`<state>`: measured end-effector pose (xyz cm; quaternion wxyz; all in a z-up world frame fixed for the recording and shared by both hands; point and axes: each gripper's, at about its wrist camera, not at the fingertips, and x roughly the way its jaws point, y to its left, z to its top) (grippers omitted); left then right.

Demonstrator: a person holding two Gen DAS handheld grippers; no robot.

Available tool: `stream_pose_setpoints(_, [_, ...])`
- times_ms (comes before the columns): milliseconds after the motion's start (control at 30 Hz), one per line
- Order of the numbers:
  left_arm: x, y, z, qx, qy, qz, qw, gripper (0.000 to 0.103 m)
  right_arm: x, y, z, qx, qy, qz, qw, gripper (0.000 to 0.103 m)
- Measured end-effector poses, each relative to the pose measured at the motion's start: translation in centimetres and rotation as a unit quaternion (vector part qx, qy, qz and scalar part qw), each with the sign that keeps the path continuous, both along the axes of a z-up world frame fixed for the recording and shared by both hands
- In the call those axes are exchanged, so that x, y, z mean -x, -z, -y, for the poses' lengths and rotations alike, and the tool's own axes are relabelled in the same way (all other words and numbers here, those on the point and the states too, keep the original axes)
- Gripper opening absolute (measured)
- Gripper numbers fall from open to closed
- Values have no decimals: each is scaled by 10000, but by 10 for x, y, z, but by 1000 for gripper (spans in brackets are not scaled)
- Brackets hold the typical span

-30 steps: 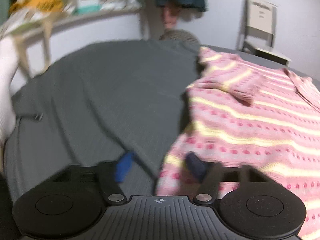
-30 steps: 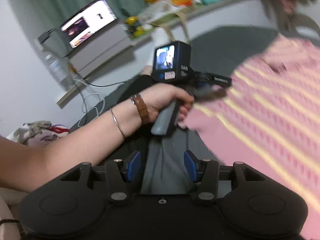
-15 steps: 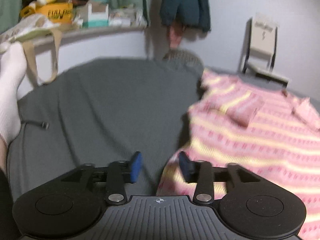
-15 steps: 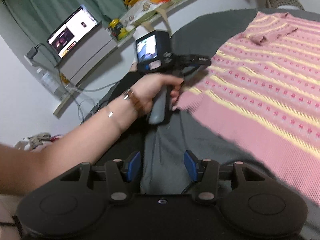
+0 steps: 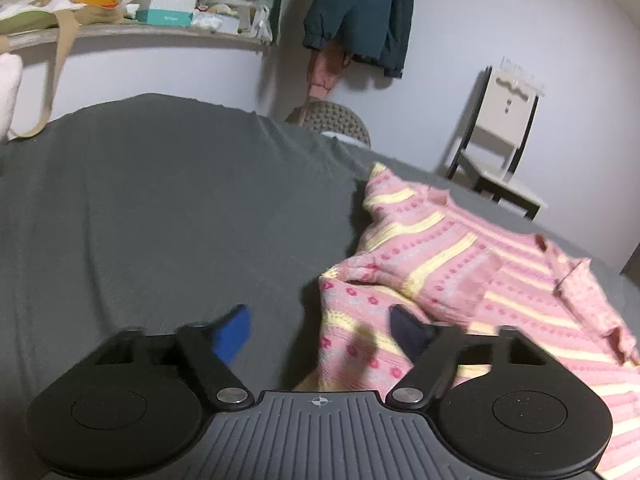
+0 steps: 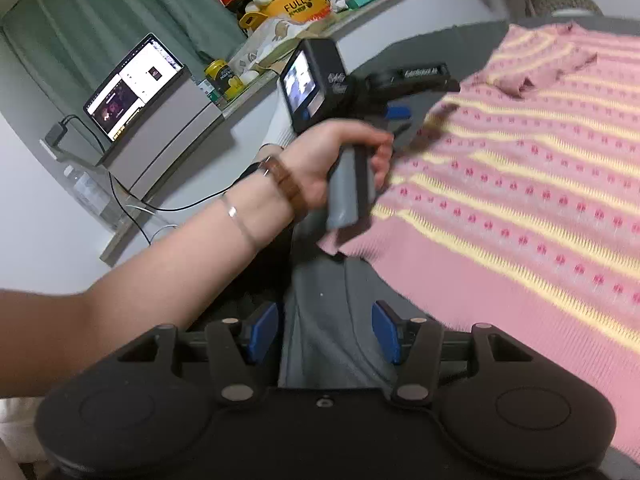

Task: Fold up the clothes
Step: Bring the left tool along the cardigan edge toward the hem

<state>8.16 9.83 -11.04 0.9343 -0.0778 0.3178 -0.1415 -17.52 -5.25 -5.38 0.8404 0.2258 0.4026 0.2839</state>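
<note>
Holding a gripper in each hand, I have the pink striped sweater [image 5: 472, 280] spread on the grey bedcover [image 5: 160, 216]. In my left wrist view the sweater fills the 3 to 5 o'clock part of the picture, with a folded-over, bunched edge near the middle. My left gripper [image 5: 320, 332] stands fairly wide. Its blue left pad sits over bare bedcover at about 7 o'clock, its dark right pad lies over the sweater's near edge at about 5 o'clock, and that edge runs into the gap between them. The pads do not press on the cloth; blur keeps me from saying whether the right one touches it.

In my right wrist view the sweater covers the 1 to 4 o'clock side. My left hand [image 6: 332, 160] grips the other gripper's grey handle at the centre, just at the sweater's left border, with a brown watch strap [image 6: 286, 184] and a thin bangle on the wrist. My right gripper [image 6: 326, 330] has its jaws opening, the two blue pads apart at 6 o'clock, with only grey cloth showing between them and nothing gripped.

At 10 o'clock a laptop [image 6: 134, 88] glows on a grey box, and a yellow bag [image 6: 300, 2] sits on the shelf at 12 o'clock.
</note>
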Motion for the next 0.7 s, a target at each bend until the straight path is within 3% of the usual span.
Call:
stream_pose_setpoints(33, [-3, 4, 2, -28, -2, -38, 10000, 53, 0, 3, 2, -43, 3, -38, 10000, 52])
stream_pose_setpoints(100, [-8, 11, 5, -22, -33, -77, 10000, 46, 0, 9, 5, -122, -4, -120, 9999, 52])
stream_pose_setpoints(133, [-9, 12, 7, -77, -79, -51, 9999, 37, 0, 12, 7, -162, 1, -161, 9997, 52])
stream_pose_setpoints(200, [-8, 14, 14, -508, -125, 49, 9986, 25, 0, 17, 11, -250, 14, -242, 9994, 52])
stream_pose_setpoints(300, [-4, 13, 35, -1672, 29, 433, 9850, 25, -2, 23, 18, -346, 92, -348, 9988, 52])
stream_pose_setpoints(400, [-3, 18, 51, -2389, 59, 717, 9684, 25, -1, 26, 25, -425, 192, -406, 9981, 52])
stream_pose_setpoints(533, [2, 10, 47, -2079, -54, 714, 9755, 26, 1, 21, 34, -388, 375, -296, 9981, 53])
stream_pose_setpoints(567, [7, 5, 44, -1882, -5, 697, 9797, 30, 2, 20, 37, -373, 437, -254, 9980, 54])
stream_pose_setpoints(633, [21, -8, 38, -1511, 283, 631, 9861, 55, 2, 15, 44, -279, 623, -138, 9976, 57])
stream_pose_setpoints(667, [28, -15, 36, -1393, 466, 648, 9870, 62, 3, 12, 49, -221, 727, -73, 9971, 57])
stream_pose_setpoints(700, [40, -21, 33, -1320, 621, 758, 9864, 77, 3, 9, 52, -54, 845, 19, 9964, 57])
